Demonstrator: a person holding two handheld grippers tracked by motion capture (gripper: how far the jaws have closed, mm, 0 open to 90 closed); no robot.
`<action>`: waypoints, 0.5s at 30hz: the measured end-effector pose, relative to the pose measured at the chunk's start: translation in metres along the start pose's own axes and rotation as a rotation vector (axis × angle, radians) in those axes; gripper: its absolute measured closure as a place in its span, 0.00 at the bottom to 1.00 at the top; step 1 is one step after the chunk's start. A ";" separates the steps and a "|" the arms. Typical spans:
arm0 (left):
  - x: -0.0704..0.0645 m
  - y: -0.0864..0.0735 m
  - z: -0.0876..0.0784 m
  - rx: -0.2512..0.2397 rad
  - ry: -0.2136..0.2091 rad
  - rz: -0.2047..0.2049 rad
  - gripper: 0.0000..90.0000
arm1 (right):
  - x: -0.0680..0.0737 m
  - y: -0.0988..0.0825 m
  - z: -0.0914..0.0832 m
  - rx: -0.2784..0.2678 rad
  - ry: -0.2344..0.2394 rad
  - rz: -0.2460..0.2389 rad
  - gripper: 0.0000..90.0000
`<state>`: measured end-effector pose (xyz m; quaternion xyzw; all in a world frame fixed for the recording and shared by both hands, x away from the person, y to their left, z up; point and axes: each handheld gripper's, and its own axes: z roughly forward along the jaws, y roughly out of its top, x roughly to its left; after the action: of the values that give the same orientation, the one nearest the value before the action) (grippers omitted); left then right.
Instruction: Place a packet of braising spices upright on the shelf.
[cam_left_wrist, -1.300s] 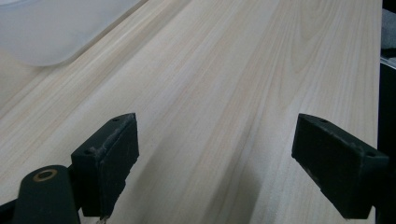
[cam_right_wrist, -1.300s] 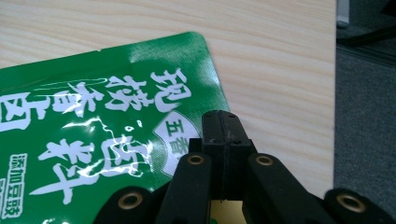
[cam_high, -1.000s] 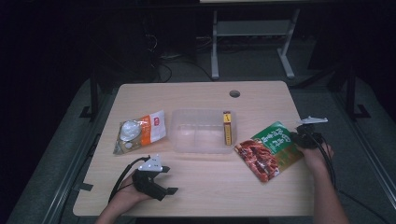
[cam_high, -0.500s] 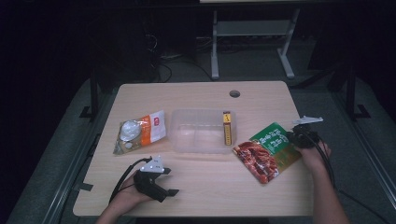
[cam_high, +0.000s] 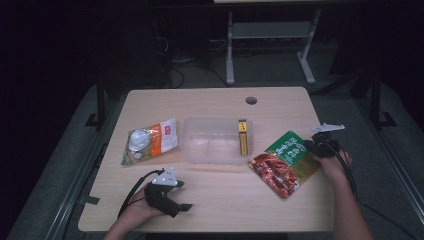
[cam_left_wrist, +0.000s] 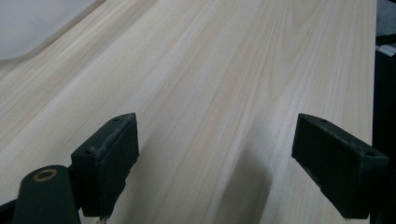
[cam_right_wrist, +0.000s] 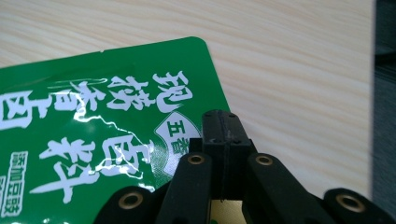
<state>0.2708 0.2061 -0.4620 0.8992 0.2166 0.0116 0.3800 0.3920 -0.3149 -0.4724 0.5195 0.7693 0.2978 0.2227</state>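
A: Report the right gripper (cam_high: 316, 146).

B: In the high view it sits at the right edge of the frame, at the upper right edge of the green and red pouch (cam_high: 286, 162). In the right gripper view its jaws are clenched together, pads meeting over the green printed face of the pouch (cam_right_wrist: 107, 135), near that pouch's rounded corner. Whether a fold of film is pinched between the pads cannot be told; the pads hide the contact line.

A: Position of the pouch?

B: Flat on the surface (cam_high: 210, 105), lower right of the frame in the high view, tilted, green end toward the upper right, red end toward the lower left. It lies just beside the clear plastic container (cam_high: 216, 141), apart from it.

A: Report the left gripper (cam_high: 181, 206).

B: Lower left of the frame in the high view, held low above the bare surface, well apart from the pouch. In the left gripper view the jaws are released: two black pads stand wide apart with only wood grain (cam_left_wrist: 224, 84) between them.

A: Other items?

B: A yellow bar (cam_high: 242, 137) stands on edge inside the container, against its right wall. An orange and white packet (cam_high: 150, 141) lies left of the container, near it. A round cable hole (cam_high: 251, 100) sits in the upper part of the surface.
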 end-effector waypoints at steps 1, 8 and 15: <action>0.000 0.000 0.000 0.002 0.000 0.001 0.16 | 0.001 0.001 0.001 0.001 0.007 -0.006 1.00; 0.001 -0.001 -0.002 0.003 0.006 0.003 0.16 | 0.008 -0.002 -0.006 0.030 0.044 -0.040 1.00; 0.000 0.001 -0.002 0.003 0.008 0.013 0.16 | 0.023 -0.018 -0.025 0.044 0.092 -0.085 1.00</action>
<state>0.2708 0.2075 -0.4598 0.9010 0.2121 0.0172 0.3780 0.3553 -0.3046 -0.4674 0.4770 0.8064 0.2948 0.1881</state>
